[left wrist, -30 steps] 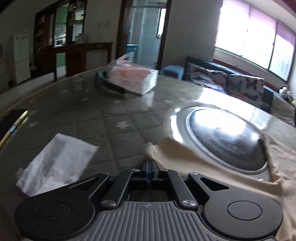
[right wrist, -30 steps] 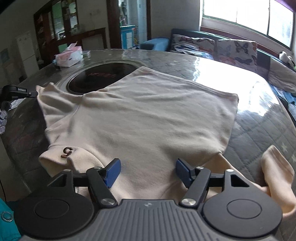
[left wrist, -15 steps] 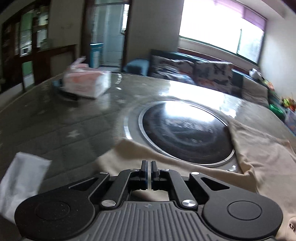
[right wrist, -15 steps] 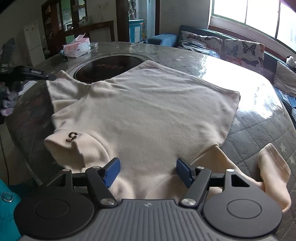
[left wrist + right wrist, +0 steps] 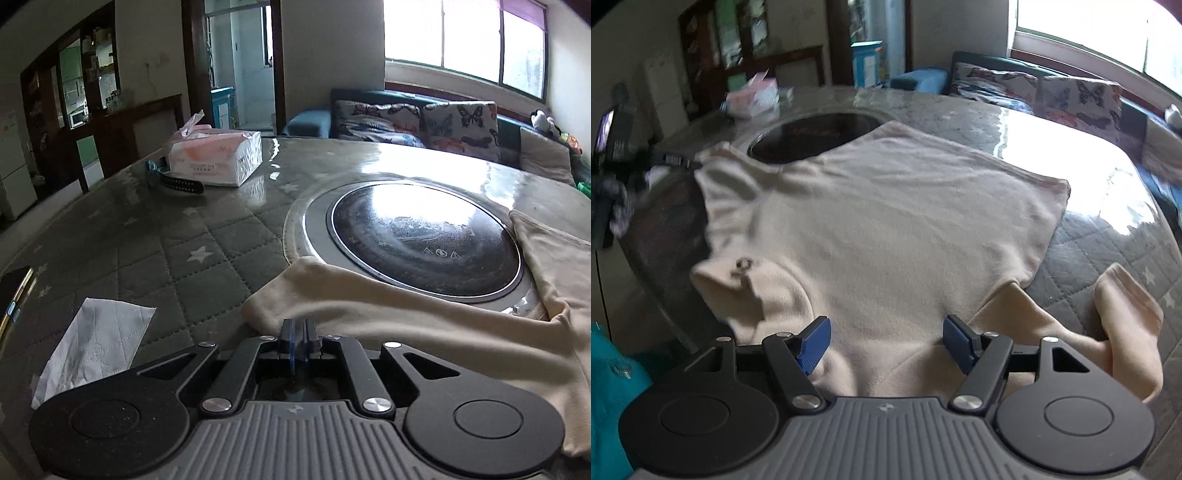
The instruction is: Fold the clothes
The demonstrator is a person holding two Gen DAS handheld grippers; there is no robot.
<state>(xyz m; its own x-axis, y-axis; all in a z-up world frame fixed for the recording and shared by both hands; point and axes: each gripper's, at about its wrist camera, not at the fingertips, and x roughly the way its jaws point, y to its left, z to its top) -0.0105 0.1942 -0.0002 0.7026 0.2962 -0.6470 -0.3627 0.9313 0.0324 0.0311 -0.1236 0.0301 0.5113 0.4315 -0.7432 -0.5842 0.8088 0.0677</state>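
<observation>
Left gripper (image 5: pixel 298 326), jaws pressed together, sits at the sweater's (image 5: pixel 886 229) left sleeve (image 5: pixel 295 291). Right gripper (image 5: pixel 884 338), jaws wide, hovers over its near shoulder; sleeve runs rightward.

Sweater (image 5: pixel 886 229) spread on table (image 5: pixel 155 236), one sleeve (image 5: pixel 369 299) overlapping inset hob (image 5: pixel 424 236). Tissue pack (image 5: pixel 216 155) behind hob, far left. Loose tissue (image 5: pixel 96 343) left of sleeve. Sofa (image 5: pixel 424 122) behind table.

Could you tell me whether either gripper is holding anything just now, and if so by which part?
The left gripper is shut at the cream shirt's sleeve; whether it pinches cloth cannot be told. The right gripper is open, holding nothing.
</observation>
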